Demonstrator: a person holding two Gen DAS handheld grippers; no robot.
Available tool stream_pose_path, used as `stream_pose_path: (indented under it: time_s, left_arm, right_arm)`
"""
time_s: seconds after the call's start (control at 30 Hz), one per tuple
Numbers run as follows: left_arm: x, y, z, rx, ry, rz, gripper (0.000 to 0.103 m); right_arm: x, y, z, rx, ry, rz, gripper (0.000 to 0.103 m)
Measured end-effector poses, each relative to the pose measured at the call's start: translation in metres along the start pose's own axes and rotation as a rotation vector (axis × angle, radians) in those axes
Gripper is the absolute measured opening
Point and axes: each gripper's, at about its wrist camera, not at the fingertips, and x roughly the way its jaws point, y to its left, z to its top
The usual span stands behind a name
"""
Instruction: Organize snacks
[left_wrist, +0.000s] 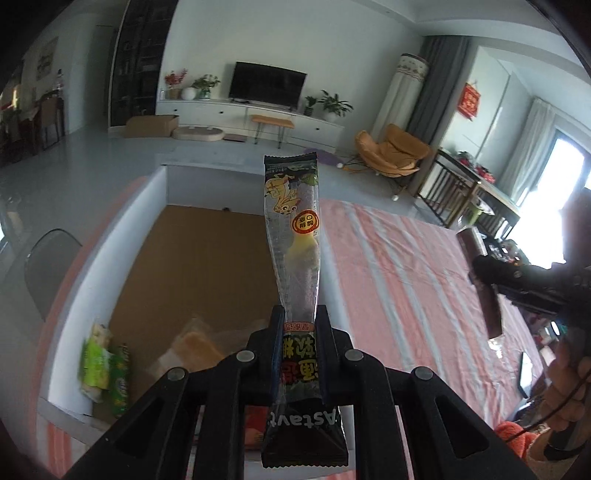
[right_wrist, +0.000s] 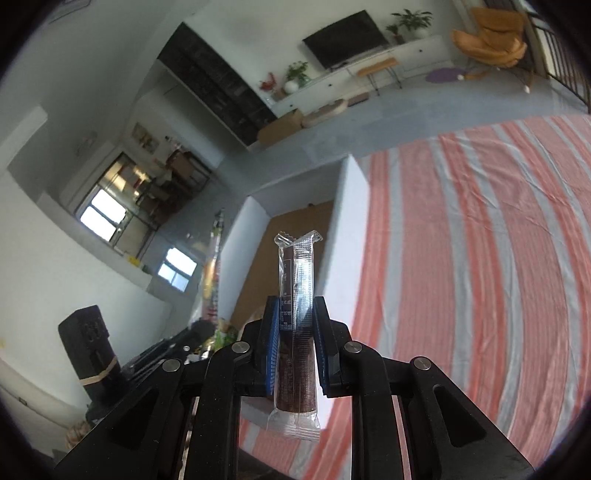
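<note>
My left gripper (left_wrist: 300, 325) is shut on a long gummy candy packet (left_wrist: 295, 236), clear with black ends and a cartoon print, held above the right side of an open white box (left_wrist: 122, 229) with a brown floor. My right gripper (right_wrist: 295, 314) is shut on a clear-wrapped dark brown snack bar (right_wrist: 297, 295), held upright above the striped cloth near the box (right_wrist: 354, 206). The right gripper and its bar (left_wrist: 487, 288) show at the right edge of the left wrist view. The left packet (right_wrist: 213, 273) shows blurred in the right wrist view.
The box holds green snack packets (left_wrist: 107, 369) and an orange-filled clear packet (left_wrist: 195, 347) at its near end. A pink and grey striped cloth (right_wrist: 480, 258) covers the table. A living room with TV stand, stool and orange chair lies beyond.
</note>
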Motion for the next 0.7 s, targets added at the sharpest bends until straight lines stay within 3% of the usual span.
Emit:
stream_pose_path:
  time_s: [0.23,0.3,0.37,0.43,0.53,0.7]
  left_arm:
    - [0.034,0.055,-0.012,-0.021,0.041,0.194,0.017]
    - [0.04,0.061,-0.02,-0.003,0.04,0.256,0.03]
    - [0.042,0.06,-0.025,0.008,0.027,0.301,0.076]
    - [0.041,0.058,-0.032,0.023,-0.025,0.323,0.093]
    - [0.036,0.048,-0.034,0.053,-0.071,0.35,0.099]
    - [0.017,0.032,-0.027,0.063,-0.152,0.338,0.102]
  right_arm:
    - [0.087,0.035,-0.005,-0.07,0.087,0.006,0.019]
    - [0.103,0.035,-0.011,-0.083,0.099,-0.009,0.028]
    - [0.108,0.031,-0.018,-0.078,0.097,-0.002,0.064]
    - [0.106,0.028,-0.02,-0.102,0.083,-0.034,0.065]
    - [0.094,0.023,-0.025,-0.159,0.051,-0.095,0.065]
    - [0.063,0.02,-0.031,-0.246,-0.064,-0.216,0.075]
